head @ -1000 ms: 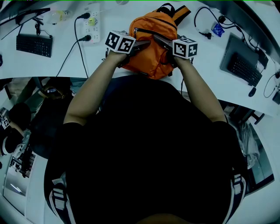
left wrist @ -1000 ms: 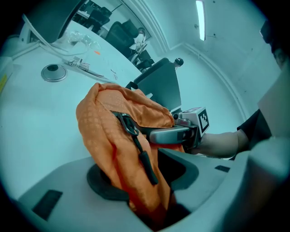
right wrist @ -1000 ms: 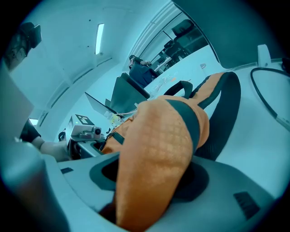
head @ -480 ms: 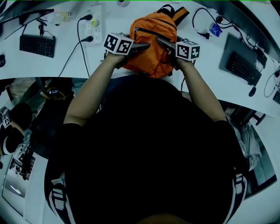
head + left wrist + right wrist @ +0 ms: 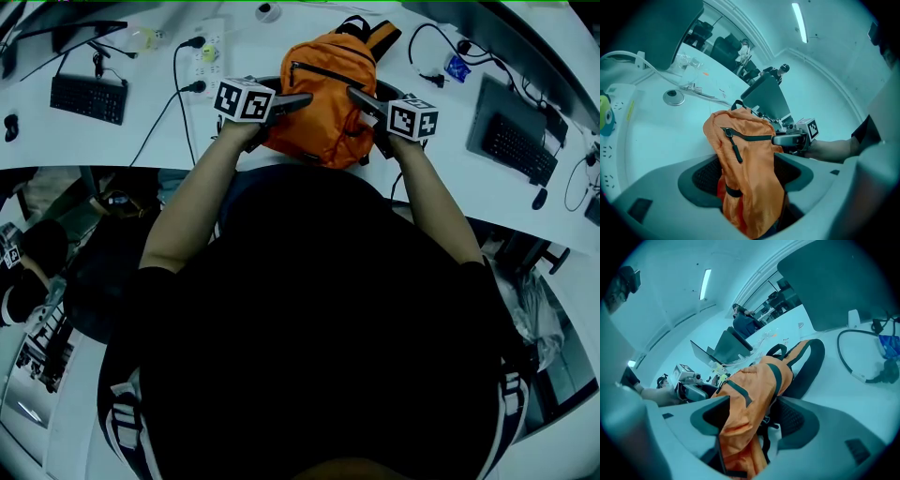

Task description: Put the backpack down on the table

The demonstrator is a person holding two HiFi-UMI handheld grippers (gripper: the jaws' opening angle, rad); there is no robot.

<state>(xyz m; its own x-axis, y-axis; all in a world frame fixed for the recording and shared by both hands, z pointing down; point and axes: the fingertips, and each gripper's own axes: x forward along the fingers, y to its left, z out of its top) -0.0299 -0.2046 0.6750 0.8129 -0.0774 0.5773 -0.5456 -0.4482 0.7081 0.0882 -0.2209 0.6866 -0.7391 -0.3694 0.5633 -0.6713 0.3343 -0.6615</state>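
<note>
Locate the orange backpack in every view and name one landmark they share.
Head view: backpack, top centre.
Left gripper view: centre down to the bottom edge.
Right gripper view: lower centre, straps toward upper right.
Shared landmark: the white table under it.

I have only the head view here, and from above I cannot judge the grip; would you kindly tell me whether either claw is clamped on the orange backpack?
Observer: The left gripper view shows that the left claw has just been opening. Its jaws stand wide apart, with the orange backpack loose between them and not pinched.
Operator: Thank you. How does the other side look?
Observer: In the right gripper view the right claw has likewise just been opening. The orange fabric lies between its parted jaws, and they are not pressing on it.
</note>
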